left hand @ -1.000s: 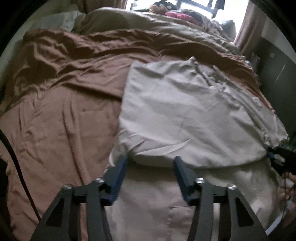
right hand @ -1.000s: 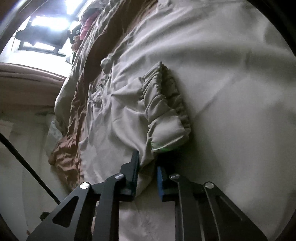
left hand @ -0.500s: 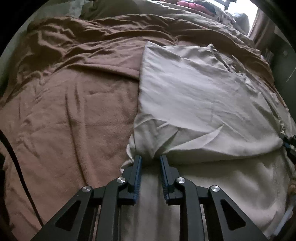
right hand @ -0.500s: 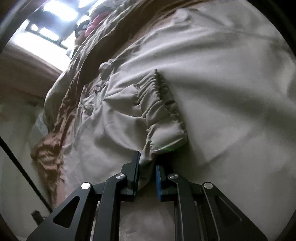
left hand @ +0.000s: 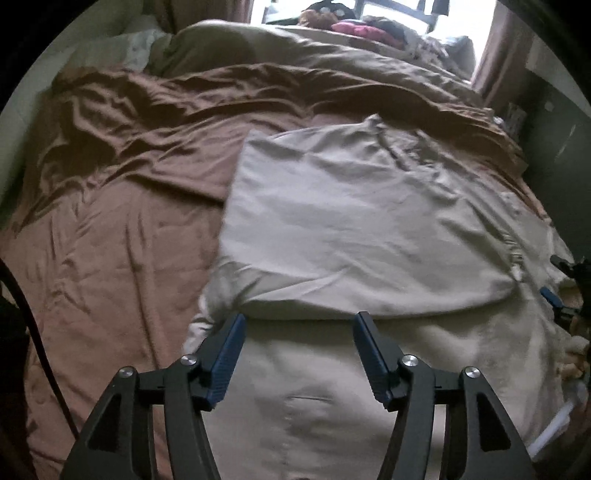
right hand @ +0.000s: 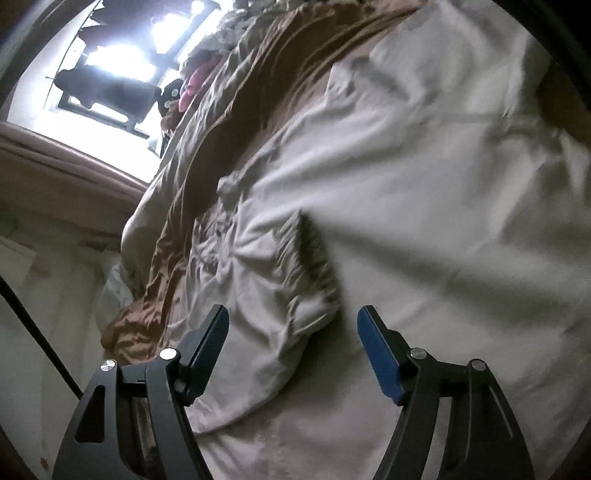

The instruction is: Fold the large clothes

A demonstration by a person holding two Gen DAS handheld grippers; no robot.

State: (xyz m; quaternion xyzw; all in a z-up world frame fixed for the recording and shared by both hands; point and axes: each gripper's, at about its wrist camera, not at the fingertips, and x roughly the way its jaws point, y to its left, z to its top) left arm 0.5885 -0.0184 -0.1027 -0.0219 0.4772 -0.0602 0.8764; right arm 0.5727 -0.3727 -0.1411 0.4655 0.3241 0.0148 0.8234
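Observation:
A large beige garment lies on the brown bed cover, its upper part folded down over its lower part. My left gripper is open and empty, just short of the fold's near edge. My right gripper is open and empty. The gathered elastic cuff lies between its fingers, free of them. The garment fills most of the right wrist view. The right gripper also shows at the right edge of the left wrist view.
A brown blanket covers the bed to the left and behind. A rumpled tan duvet and a pile of clothes lie at the far end under a window. A black cable hangs at left. Dark furniture stands at right.
Both grippers were shut on the garment half a second ago and are open now. The folded edge and the cuff have dropped onto the bed. Both grippers have pulled back a little.

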